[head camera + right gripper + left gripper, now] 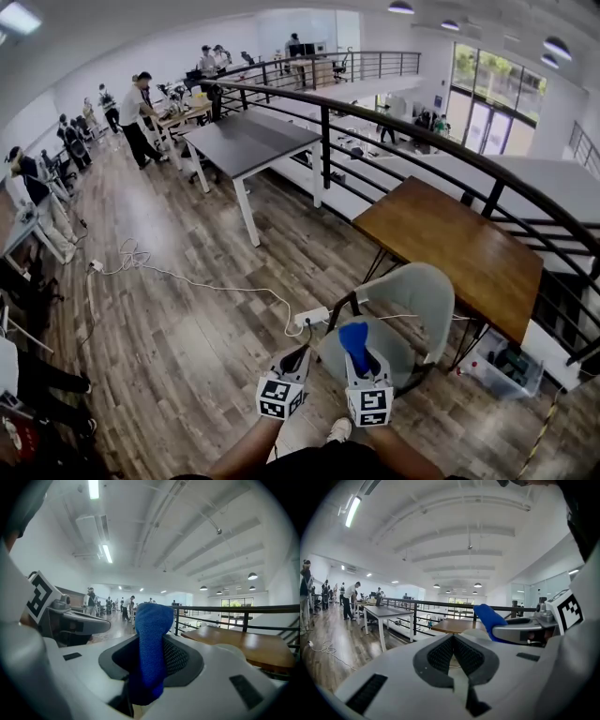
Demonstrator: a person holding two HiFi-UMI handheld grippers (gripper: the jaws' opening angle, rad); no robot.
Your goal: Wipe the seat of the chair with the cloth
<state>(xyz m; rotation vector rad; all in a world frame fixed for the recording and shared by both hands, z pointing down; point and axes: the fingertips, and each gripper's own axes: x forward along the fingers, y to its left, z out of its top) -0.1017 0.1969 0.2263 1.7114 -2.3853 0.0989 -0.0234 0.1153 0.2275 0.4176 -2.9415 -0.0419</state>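
A pale grey chair stands just ahead of me, beside a wooden table. Part of its seat shows beyond my grippers. My right gripper is above the seat, shut on a blue cloth that sticks up from its jaws. In the right gripper view the cloth fills the gap of the right gripper. My left gripper hangs beside it at the seat's left edge, shut with nothing in it; in its own view the left gripper has its pads pressed together, and the cloth shows to the right.
A black railing curves behind the wooden table. A white power strip with a cable lies on the wood floor left of the chair. A clear plastic bin sits at the right. A grey table and several people are farther back.
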